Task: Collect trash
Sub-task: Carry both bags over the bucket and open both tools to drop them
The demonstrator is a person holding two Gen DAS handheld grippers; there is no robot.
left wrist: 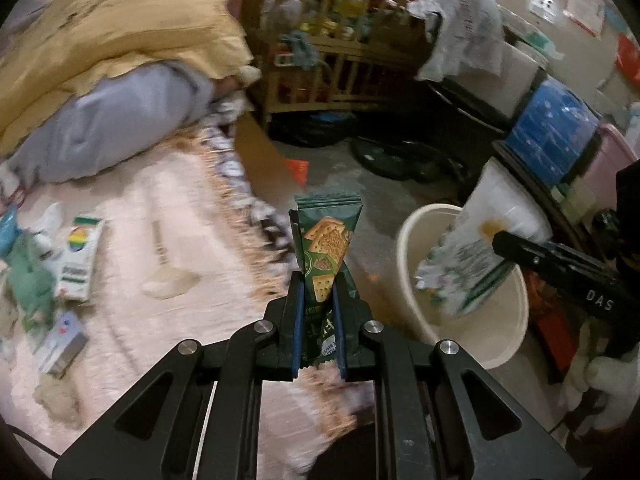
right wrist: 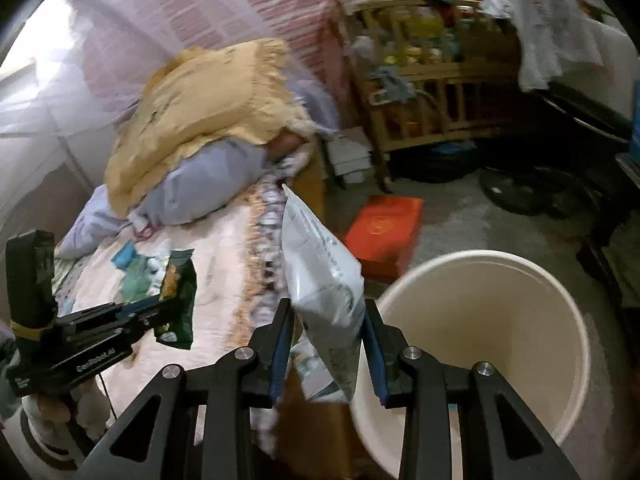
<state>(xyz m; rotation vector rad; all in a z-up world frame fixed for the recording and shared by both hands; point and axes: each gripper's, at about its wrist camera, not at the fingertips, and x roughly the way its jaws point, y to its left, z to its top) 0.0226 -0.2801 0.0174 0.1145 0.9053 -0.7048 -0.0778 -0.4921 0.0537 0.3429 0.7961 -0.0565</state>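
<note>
Your left gripper (left wrist: 318, 280) is clamped tight on a green cracker wrapper (left wrist: 326, 236), which stands upright over the edge of the bed (left wrist: 160, 208); the wrapper's lower end is hidden between the pads. Your right gripper (right wrist: 326, 320) is closed on a white plastic bag (right wrist: 320, 272), held at the near rim of the cream bin (right wrist: 520, 320) on the floor; the bag's print is too blurred to read. More litter lies on the bed, including a small rainbow-printed carton (left wrist: 80, 256), though motion blur smears the rest beyond naming.
</note>
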